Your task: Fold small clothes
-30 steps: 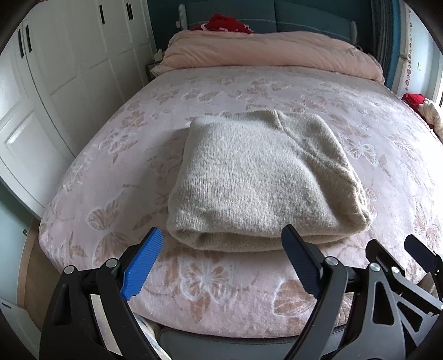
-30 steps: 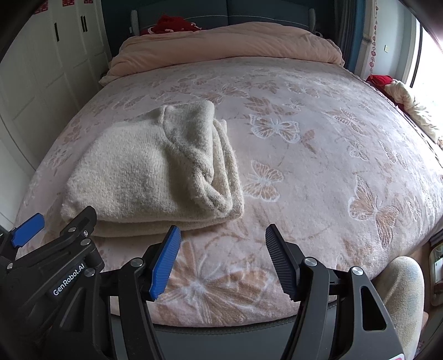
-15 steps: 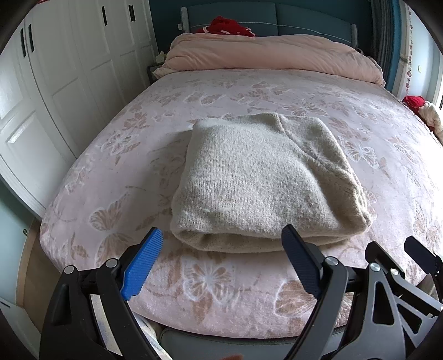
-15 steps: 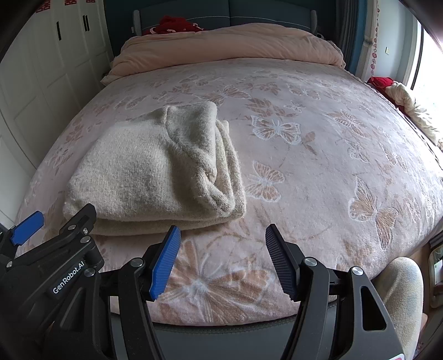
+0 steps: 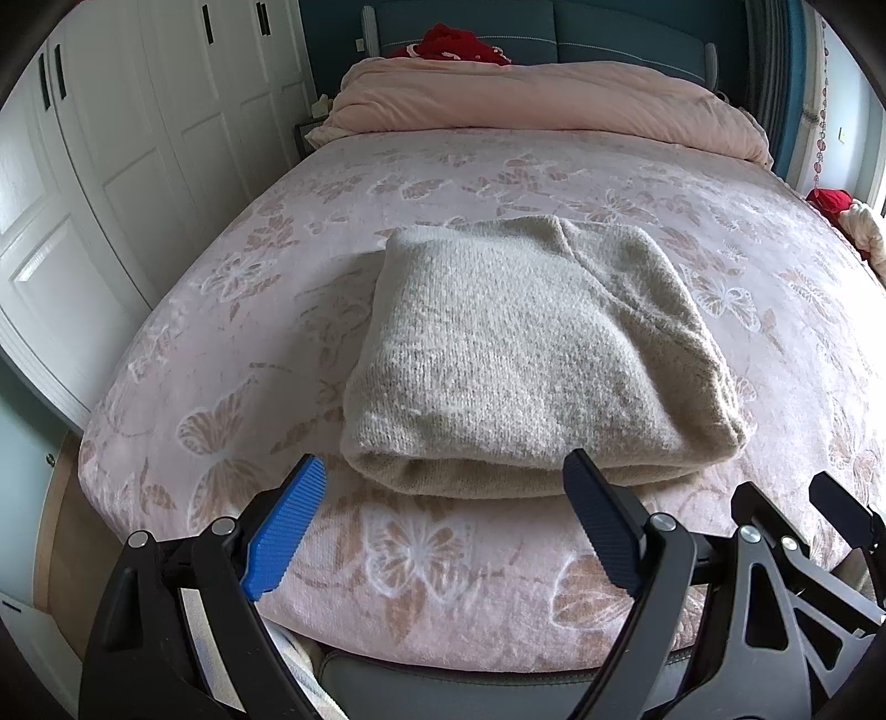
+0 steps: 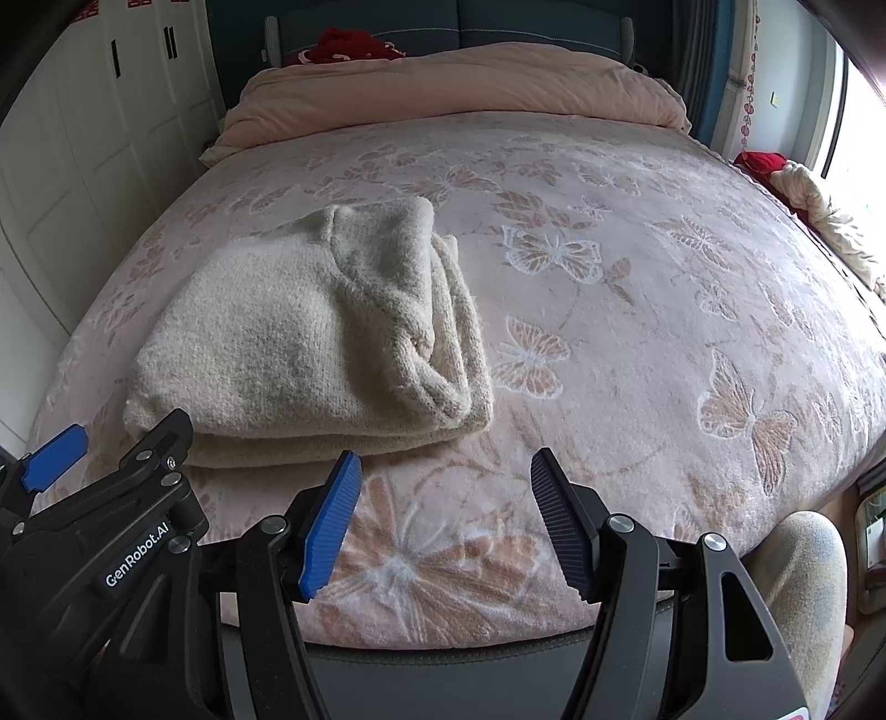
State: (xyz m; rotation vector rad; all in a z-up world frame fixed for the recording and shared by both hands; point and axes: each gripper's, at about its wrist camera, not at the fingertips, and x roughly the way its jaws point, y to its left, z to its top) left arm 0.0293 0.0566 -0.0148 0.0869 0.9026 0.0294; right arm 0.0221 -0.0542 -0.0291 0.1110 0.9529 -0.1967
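Observation:
A cream knitted sweater (image 5: 531, 354) lies folded into a thick rectangle on the pink butterfly-patterned bed (image 5: 232, 343). My left gripper (image 5: 443, 515) is open and empty, just in front of the sweater's near folded edge, not touching it. My right gripper (image 6: 443, 509) is open and empty, over the bed near its front edge, to the right of the sweater (image 6: 310, 343). The left gripper's body (image 6: 99, 531) shows at the lower left of the right wrist view.
A rolled pink duvet (image 5: 542, 105) lies across the head of the bed with a red item (image 5: 454, 47) behind it. White wardrobe doors (image 5: 111, 166) stand along the left. Red and cream clothes (image 6: 803, 199) lie at the bed's right edge.
Both grippers have drawn back and dipped slightly, so the sweater sits a little farther up in both views. The sweater has not moved. Both stay open.

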